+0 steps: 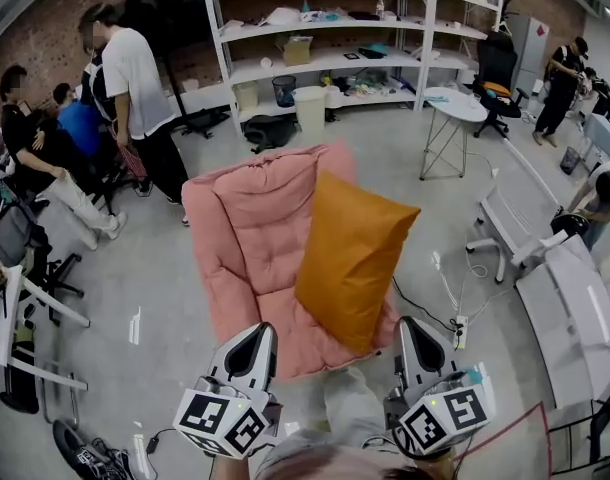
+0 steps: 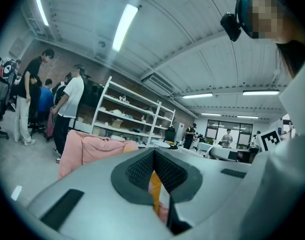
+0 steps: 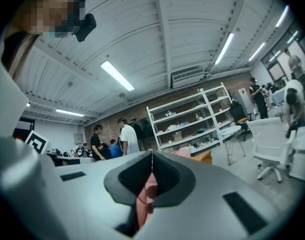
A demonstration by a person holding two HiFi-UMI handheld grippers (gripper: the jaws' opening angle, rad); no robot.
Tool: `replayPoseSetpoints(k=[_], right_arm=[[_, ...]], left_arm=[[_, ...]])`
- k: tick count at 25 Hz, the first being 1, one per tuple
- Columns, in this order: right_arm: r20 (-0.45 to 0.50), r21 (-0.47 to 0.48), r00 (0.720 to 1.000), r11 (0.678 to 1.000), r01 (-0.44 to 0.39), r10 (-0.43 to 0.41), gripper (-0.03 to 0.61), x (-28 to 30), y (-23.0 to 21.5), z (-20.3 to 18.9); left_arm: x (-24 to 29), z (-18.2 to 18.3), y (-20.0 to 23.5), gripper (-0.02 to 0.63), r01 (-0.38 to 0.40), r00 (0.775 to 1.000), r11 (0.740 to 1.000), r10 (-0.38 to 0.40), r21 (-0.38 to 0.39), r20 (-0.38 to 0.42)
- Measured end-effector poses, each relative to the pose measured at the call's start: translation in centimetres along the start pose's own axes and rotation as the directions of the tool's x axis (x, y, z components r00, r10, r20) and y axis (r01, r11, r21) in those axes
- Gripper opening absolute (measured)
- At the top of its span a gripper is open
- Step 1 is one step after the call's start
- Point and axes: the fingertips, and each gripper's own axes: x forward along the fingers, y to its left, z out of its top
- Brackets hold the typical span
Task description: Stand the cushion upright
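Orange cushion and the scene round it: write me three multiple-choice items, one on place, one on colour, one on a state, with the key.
1. The orange cushion stands:
A on the floor
B on the pink tufted chair
C on a shelf

2. The shelving unit is:
A black
B white
C green

3. The left tongs and right tongs are:
A shut on the cushion
B wide open
C shut and empty

Key:
B, the cushion's lower edge sits on the chair's seat.
B, its posts and boards are white.
C, each gripper view shows the jaws together with nothing gripped.
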Motion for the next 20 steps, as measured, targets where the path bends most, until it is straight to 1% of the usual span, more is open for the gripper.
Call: replayPoseSetpoints(k=[6, 12, 20], right_arm=[[-0.016, 0.017, 1.0, 1.0, 0.022, -0.021, 0.015, 4.0, -3.4, -0.1], [-0.028, 0.022, 0.999, 0.999, 0.025, -0.024, 0.015, 8.4, -6.9, 0.8], [-0.069, 0.022, 0.997, 0.999, 0.044, -0.043, 0.017, 12.8, -11.7, 0.6]], left_arm=[[5.8, -0.3, 0.6, -0.006, 0.033, 0.999, 0.999, -0.033, -0.008, -0.031], [11.9, 0.5, 1.6, -0.006, 0.045, 0.998, 0.999, -0.046, -0.023, -0.035], [18.7, 0.3, 3.7, 0.008, 0.026, 0.998, 0.999, -0.029, -0.042, -0.057]])
